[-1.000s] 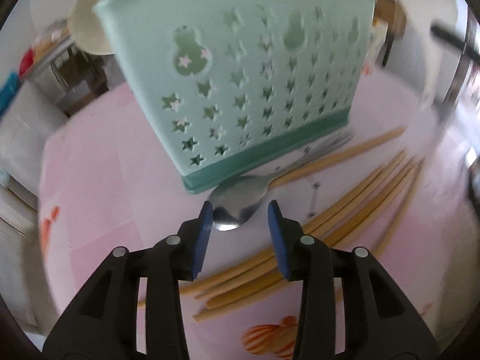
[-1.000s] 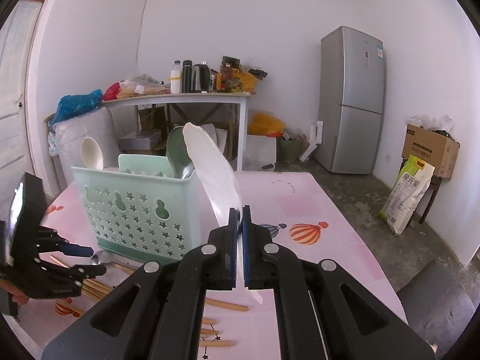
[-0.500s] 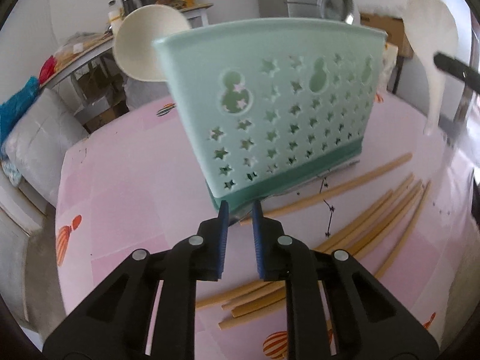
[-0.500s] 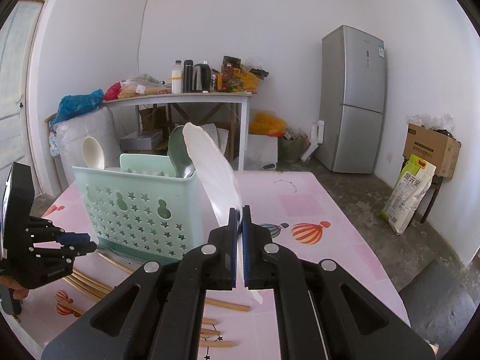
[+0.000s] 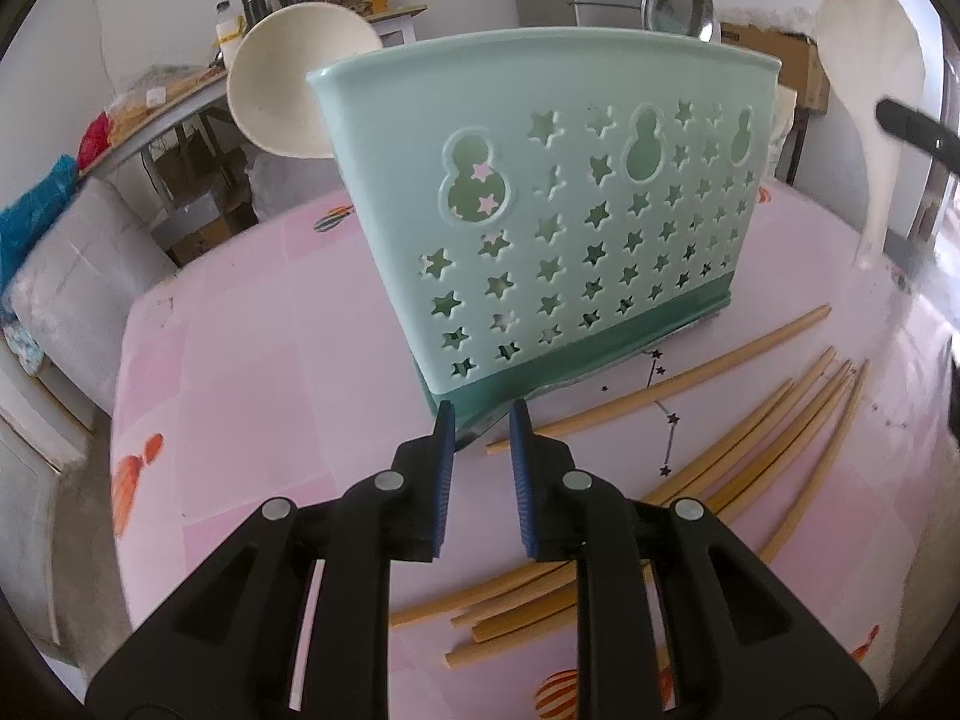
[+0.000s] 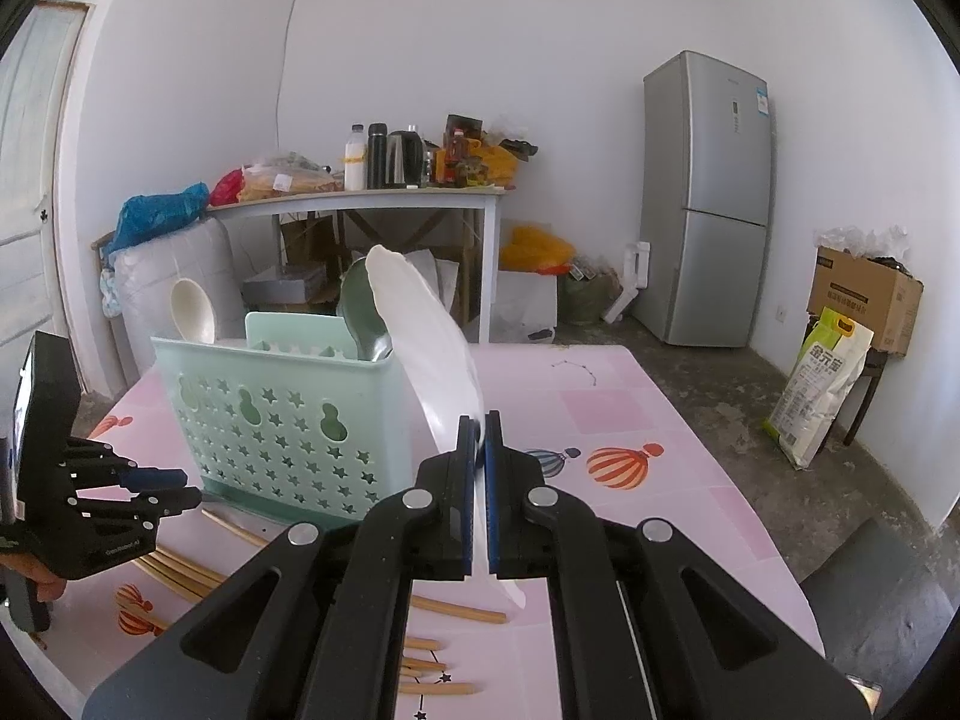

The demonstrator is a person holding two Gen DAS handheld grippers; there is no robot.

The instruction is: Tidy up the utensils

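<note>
Ahead of the left tool [image 5: 483,420] — jaws narrowly apart, just reopening, empty — the basket [image 5: 558,222] holds three spoons; chopsticks [image 5: 762,438] remain on the table [image 5: 240,372]; right tool [image 6: 478,429] grips a white spoon [image 6: 432,348].

Soft, even daylight fills the room in both views, bright enough to wash the white walls pale. The caddy [image 5: 558,228] stands sharp, and below it a faint shadow lies on the pink tablecloth [image 5: 258,360]. Right of the caddy, strong glare bleaches the white rice paddle [image 5: 870,90] and the cloth's far edge. Left of the caddy, the grey sack [image 5: 78,276] smears into blur. Straight lines bow outward away from the caddy, and a black ring closes every corner.
</note>
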